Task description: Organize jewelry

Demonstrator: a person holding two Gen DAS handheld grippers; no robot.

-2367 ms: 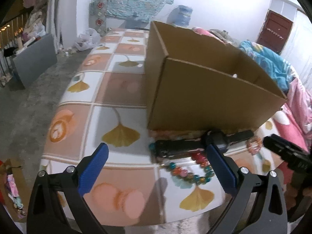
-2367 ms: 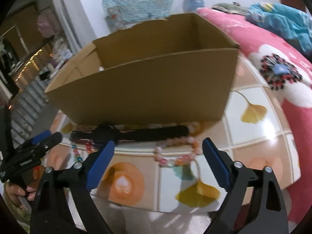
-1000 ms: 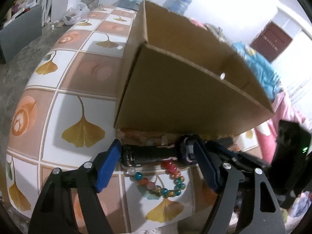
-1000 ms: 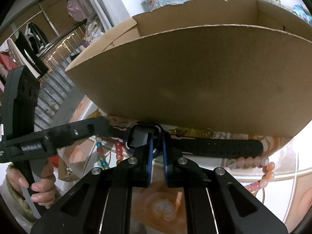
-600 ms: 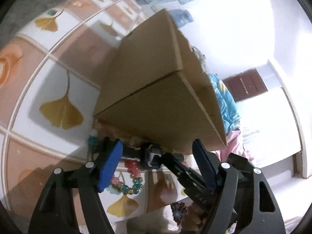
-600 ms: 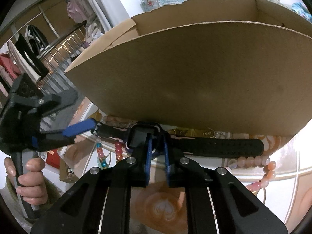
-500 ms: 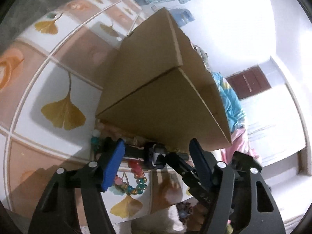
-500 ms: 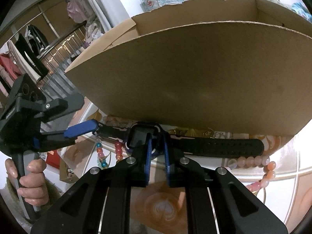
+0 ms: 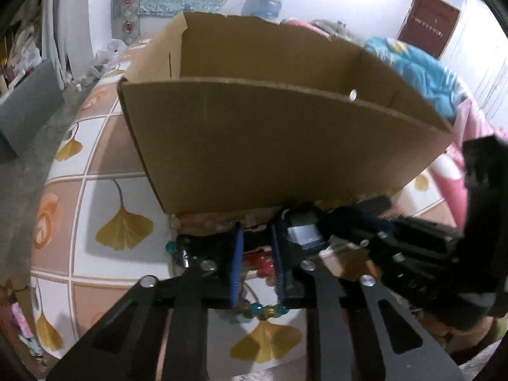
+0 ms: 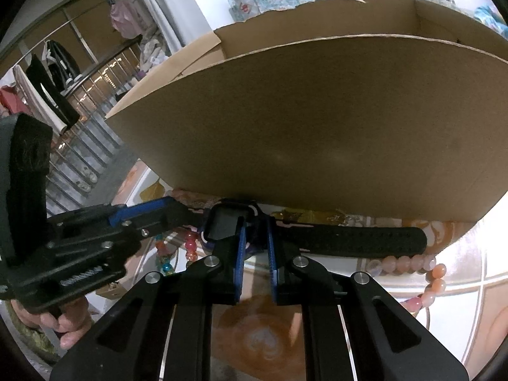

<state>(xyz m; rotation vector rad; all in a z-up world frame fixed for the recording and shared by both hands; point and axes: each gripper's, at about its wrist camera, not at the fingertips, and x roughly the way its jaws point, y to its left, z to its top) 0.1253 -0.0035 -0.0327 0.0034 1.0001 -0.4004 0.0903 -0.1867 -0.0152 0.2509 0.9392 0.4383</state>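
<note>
Two grippers meet on one watch at the foot of a box, near the table's front edge.

Left wrist view: the left gripper [image 9: 256,238] has just been closing, and its blue pads now stand narrow on the watch [image 9: 303,233], pinching the black strap left of the face. The right gripper [image 9: 349,219] reaches in from the right and crowds that side. The box [image 9: 270,146] rises straight behind the watch, its front wall blocking any move forward; a pale bead string [image 9: 203,220] lies along its foot. A coloured bead bracelet [image 9: 263,309] lies under the pads, toward the table [image 9: 104,197] edge. Open tiled surface lies to the left of the box; the edge curves close below the fingers.

Right wrist view: the right gripper [image 10: 255,225] is clamped narrow on the watch [image 10: 227,222], just right of its face; the jaws have been easing apart slightly, with the strap between them. The long strap end runs right along the box [image 10: 317,133] foot. The left gripper [image 10: 173,208], held by a hand [image 10: 57,320], grips the other strap end. Pink beads [image 10: 416,265] curl below the strap's right end, coloured beads [image 10: 190,247] left of the fingers. Bare table [image 10: 470,254] shows at right.
</note>
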